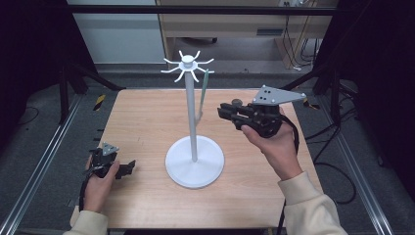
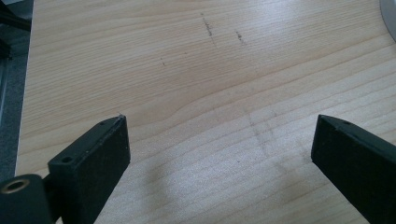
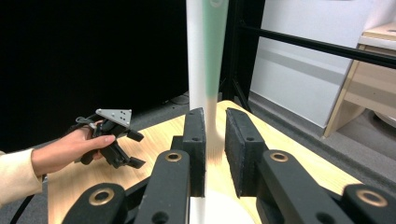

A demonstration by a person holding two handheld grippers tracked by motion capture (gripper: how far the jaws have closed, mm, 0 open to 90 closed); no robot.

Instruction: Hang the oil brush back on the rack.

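Reaching toward the pale green brush (image 1: 203, 93) that hangs from a hook of the white stand (image 1: 194, 161), the right tongs (image 1: 226, 111) are held above the desk (image 1: 147, 127), just right of the stand's post, pointing left at the hanging piece. In the right gripper view the right tongs (image 3: 215, 135) have their jaws nearly together with a narrow gap, and the green handle with its pale bristled end (image 3: 212, 140) sits in line with that gap; whether the pads already touch it I cannot tell, as the handle is blurred and may lie a little beyond them. The brush hangs on the far right side of the stand, its lower end near the post and clear of the desk. To do this step well, I judge the jaws should meet the handle squarely on its flat sides, low enough to steady it yet above the bristles, and close gently so that the light stand is not pushed or tipped. A lift up off the hook before any sideways pull would likely keep the stand still. The left tongs (image 1: 128, 168) rest low at the near left of the desk, and in the left gripper view the left tongs (image 2: 219, 140) stand wide apart over bare wood, holding nothing.
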